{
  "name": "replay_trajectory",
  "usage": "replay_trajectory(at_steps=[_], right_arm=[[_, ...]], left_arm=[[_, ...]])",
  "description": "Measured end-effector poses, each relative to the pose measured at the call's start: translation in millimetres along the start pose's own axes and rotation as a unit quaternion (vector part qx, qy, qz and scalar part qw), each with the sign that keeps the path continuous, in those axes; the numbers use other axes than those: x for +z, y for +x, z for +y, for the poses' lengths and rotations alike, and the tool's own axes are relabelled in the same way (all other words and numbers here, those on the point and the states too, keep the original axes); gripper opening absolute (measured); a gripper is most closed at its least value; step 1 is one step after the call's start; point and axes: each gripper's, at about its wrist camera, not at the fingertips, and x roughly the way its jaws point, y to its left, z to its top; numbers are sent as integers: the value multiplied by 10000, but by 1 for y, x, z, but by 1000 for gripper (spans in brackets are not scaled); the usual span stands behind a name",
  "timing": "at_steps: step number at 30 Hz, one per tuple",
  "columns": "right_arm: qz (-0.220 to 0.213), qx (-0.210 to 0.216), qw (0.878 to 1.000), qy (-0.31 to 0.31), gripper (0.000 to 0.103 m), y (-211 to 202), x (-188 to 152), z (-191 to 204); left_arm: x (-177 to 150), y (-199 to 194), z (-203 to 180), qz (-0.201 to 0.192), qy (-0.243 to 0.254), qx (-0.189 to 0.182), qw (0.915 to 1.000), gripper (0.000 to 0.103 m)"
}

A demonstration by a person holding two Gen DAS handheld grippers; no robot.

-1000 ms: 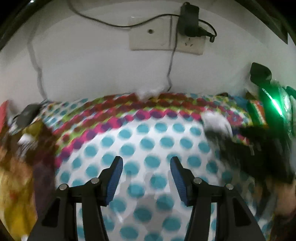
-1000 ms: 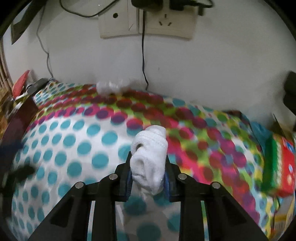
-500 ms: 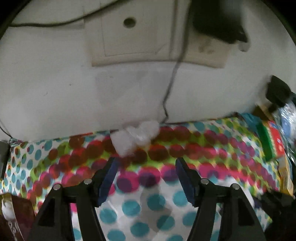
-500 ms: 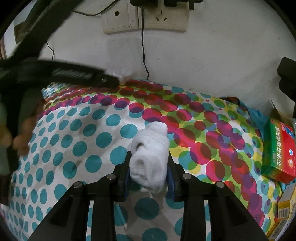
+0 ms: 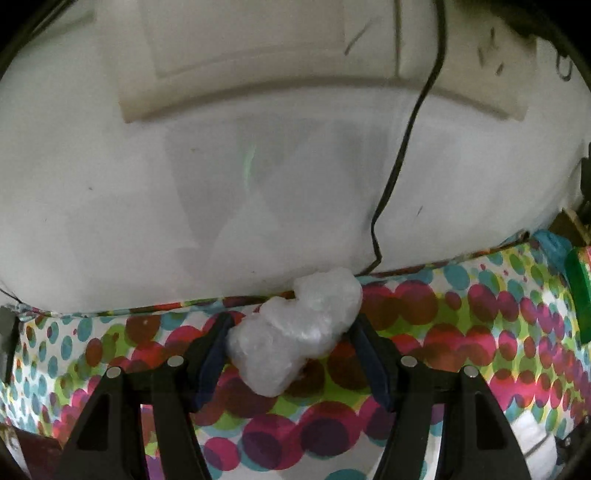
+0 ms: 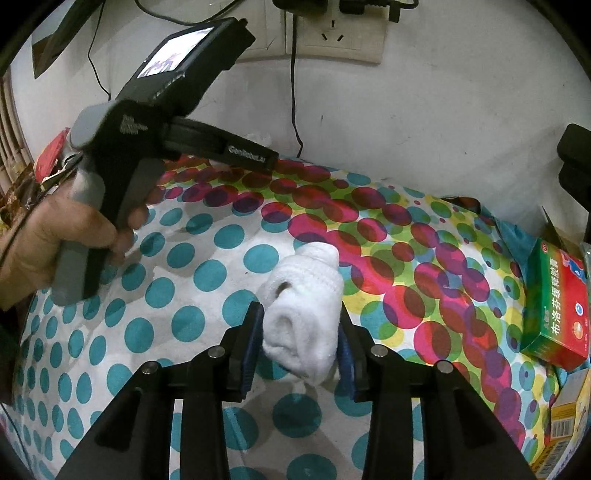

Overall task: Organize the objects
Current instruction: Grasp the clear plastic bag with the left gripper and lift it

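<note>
On the polka-dot cloth (image 6: 207, 273) below the white wall's socket (image 6: 332, 33), the right gripper (image 6: 300, 341) was opening around the white sock (image 6: 304, 321), while the left gripper (image 5: 291, 350) stood wide around crumpled plastic (image 5: 295, 332).

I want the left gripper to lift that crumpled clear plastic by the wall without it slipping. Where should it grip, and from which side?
Grip the crumpled clear plastic across its narrower middle, coming from the front, away from the wall, as the left gripper already stands. The open jaws straddle it there; its far lobe lies against the wall, probably blocking other approaches.
</note>
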Motion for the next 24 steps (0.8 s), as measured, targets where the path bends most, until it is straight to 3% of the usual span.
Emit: replay_trajectory(at_steps=[1,2,5,16,24], right_arm=[[2,-9,10000,-11,37,0,0,0],[5,-13,10000,-25,38,2,0,0],[7,-38,10000,-48,38,1,-1,0],[9,-126,9999,-108,37,1,0,0],[2,-201,9997,-168,37,1,0,1]], left_arm=[[-2,0,0,-5,-68,-110,9999,65],[-3,0,0,5,-115,-141,9998,52],[-9,-5,-3,-42,-161,-165,9997,45],[-54,-41,-12,-120,-483,-213,9985,44],[-117,-108,-3,-191,-781,283,9964,44]])
